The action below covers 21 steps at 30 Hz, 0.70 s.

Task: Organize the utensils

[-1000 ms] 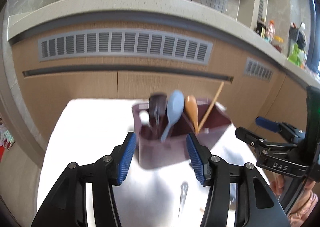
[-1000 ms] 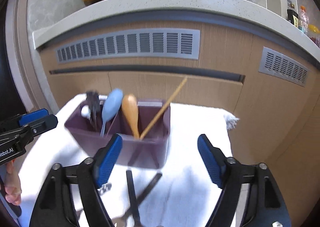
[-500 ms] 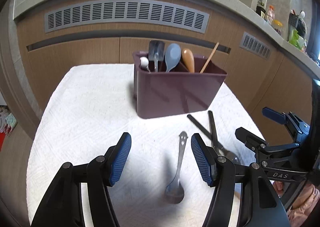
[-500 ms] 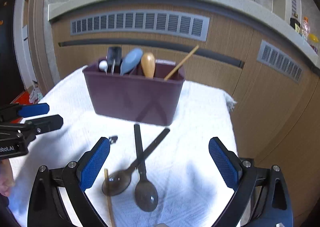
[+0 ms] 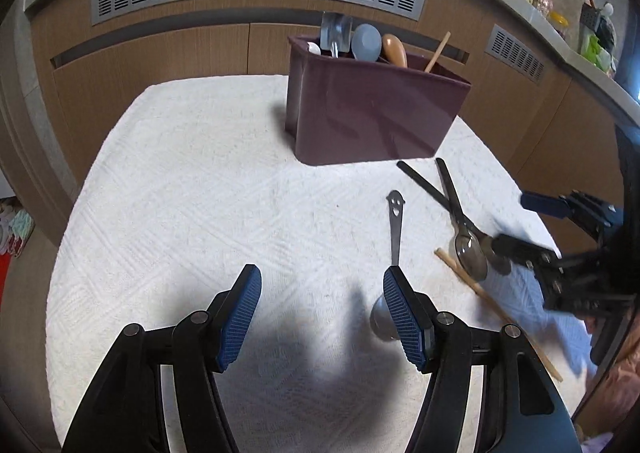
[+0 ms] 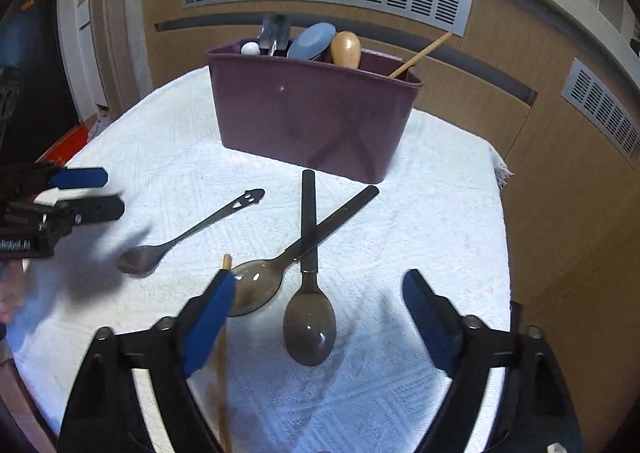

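Left gripper (image 5: 322, 313) spread wide by the steel spoon (image 6: 176, 243), then two crossed dark spoons (image 6: 308, 253) under the equally wide-open right gripper (image 6: 318, 309), purple caddy (image 6: 312, 121) behind, so grabbing one probably drags its twin.

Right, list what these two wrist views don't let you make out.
- Lower ends of the utensils standing in the dark purple plastic caddy: hidden by its wall, both views.
- Metal smiley-handled spoon: bowl partly behind a left tongs finger, left view.
- Loose wooden chopstick: mostly behind a right tongs finger, right view.
- Bottles on the counter: too small, left view.
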Tool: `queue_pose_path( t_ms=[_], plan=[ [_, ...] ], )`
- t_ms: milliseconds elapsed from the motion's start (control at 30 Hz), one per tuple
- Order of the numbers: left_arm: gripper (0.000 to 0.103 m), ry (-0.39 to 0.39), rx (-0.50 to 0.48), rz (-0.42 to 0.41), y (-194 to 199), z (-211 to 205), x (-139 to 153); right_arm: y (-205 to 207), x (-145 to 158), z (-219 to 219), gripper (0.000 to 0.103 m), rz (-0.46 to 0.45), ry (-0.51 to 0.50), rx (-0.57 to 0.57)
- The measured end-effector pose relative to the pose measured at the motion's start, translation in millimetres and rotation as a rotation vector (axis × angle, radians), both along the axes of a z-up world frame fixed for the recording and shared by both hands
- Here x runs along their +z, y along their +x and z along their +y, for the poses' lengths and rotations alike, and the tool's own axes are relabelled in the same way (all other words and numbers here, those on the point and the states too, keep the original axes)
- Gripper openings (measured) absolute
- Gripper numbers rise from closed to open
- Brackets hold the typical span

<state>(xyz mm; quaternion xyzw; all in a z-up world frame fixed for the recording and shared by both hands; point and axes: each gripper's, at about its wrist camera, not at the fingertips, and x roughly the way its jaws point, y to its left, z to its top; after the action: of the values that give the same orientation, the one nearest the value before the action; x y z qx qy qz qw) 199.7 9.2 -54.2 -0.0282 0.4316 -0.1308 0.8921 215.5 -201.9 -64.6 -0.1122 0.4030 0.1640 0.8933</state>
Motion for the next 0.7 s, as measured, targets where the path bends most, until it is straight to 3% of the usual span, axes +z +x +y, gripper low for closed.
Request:
queue_pose_path(
  t_ms=[33,167,300,400,433,500,700],
  plan=[
    [0.064,0.002,-0.002,0.001,-0.7,-0.9,-0.1,6.5,-0.4,1.4,0.066,0.023,0.015,-0.017],
    [0.064,0.009,-0.012,0.001,-2.1,-4.1,0.3,41.1,-6.8,8.1,0.062,0.092,0.079,-0.118],
    [0.064,0.012,-0.018,-0.004,-5.4,-3.3,2.9,71.8,-22.0,19.7,0.045,0.14,0.03,-0.179],
    [0.064,0.002,-0.037,-0.002,-8.3,-2.5,4.2,72.3,-27.3,21.3,0.043,0.157,0.033,-0.17],
    [0.064,-0.007,-0.052,0.003,-9.3,-3.4,4.0,69.5,-26.9,20.5,0.029,0.161,0.035,-0.162],
    [0.064,-0.03,-0.093,0.02,-11.6,-8.2,2.7,60.5,-24.3,16.6,0.012,0.167,0.058,-0.135],
    [0.064,-0.003,-0.187,0.01,-27.1,-28.6,-1.9,28.0,-13.9,-12.1,0.01,0.134,0.108,-0.15]
  ],
)
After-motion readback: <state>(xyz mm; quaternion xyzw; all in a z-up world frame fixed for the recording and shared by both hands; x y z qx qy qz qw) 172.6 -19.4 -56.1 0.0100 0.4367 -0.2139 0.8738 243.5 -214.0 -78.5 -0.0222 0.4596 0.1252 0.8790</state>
